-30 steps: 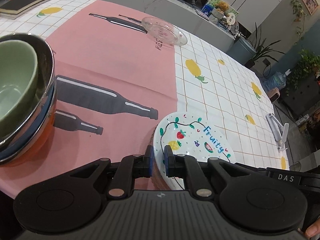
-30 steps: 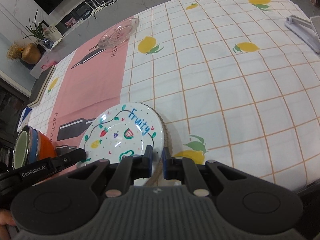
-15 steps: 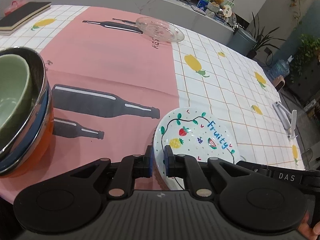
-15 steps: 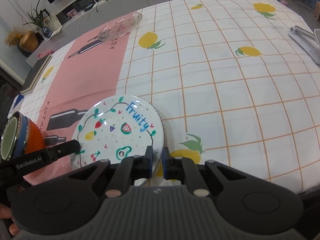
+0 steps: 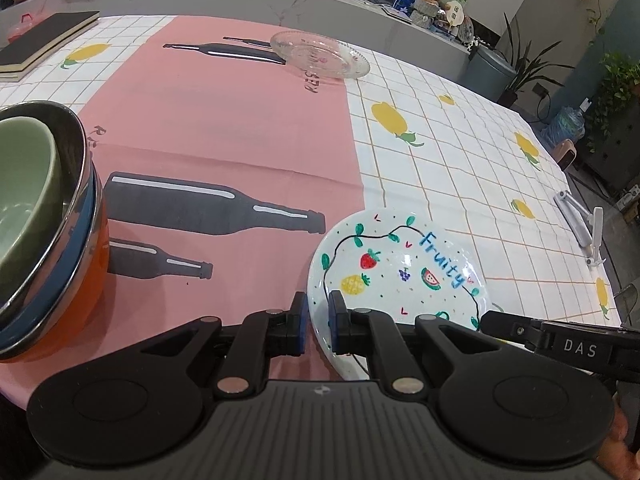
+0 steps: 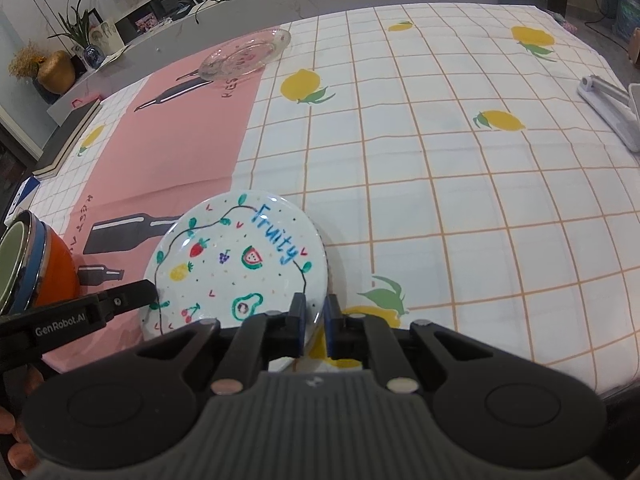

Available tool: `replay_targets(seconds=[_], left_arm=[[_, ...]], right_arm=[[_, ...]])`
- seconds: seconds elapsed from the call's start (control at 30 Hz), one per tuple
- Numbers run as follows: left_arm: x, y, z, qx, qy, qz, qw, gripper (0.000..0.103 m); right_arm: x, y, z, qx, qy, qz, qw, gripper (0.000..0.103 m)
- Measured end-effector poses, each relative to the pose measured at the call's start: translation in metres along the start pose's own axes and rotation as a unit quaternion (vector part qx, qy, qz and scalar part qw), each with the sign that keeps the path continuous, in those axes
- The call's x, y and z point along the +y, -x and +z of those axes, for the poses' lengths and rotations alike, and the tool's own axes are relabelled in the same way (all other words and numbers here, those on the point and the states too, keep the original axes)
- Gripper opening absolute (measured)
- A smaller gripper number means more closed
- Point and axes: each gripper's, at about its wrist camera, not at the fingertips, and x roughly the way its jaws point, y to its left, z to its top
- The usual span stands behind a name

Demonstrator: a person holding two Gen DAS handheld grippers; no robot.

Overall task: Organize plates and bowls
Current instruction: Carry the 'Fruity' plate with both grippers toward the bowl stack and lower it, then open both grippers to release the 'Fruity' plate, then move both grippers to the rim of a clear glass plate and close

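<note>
Left wrist view, green bowl [image 5: 20, 196] nested in steel bowl [image 5: 82, 184], atop orange bowl [image 5: 86, 280]

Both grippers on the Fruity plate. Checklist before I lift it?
1. Left gripper clamped on the Fruity plate rim: ok.
2. Right gripper grip firm: not ok, its jaws are opening, with the rim between them.
3. Plate off the tablecloth: cannot tell.
4. Bowl stack apart from the plate: ok.
5. Glass plate out of the way, on the far side: ok.
</note>
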Motion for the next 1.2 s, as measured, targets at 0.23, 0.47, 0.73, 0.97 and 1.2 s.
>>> replay_targets(seconds=[0.23,0.47,0.73,0.97,1.2], left_arm=[[0.003,0.004,0.006,-0.007,0.007,0.004,0.9999,0.023],[0.003,0.012,0.026,-0.024,0.013,-0.001,0.9996,0.027],[-0.008,0.019,0.078,-0.055,0.003,0.001,0.9985,0.029],[-0.009,0.008,0.128,-0.083,0.013,-0.008,0.9964,0.037],[0.001,-0.017,0.167,-0.094,0.048,-0.014,0.9943,0.049]], right_arm=[[-0.004,0.002,0.001,-0.007,-0.005,0.0,1.0,0.032],[-0.012,0.012,0.013,-0.024,-0.02,0.008,0.999,0.035],[-0.01,0.017,0.057,-0.053,-0.021,0.017,0.998,0.037],[-0.002,0.009,0.111,-0.08,-0.029,0.033,0.996,0.044],[0.002,-0.022,0.158,-0.081,-0.053,0.051,0.994,0.044]])
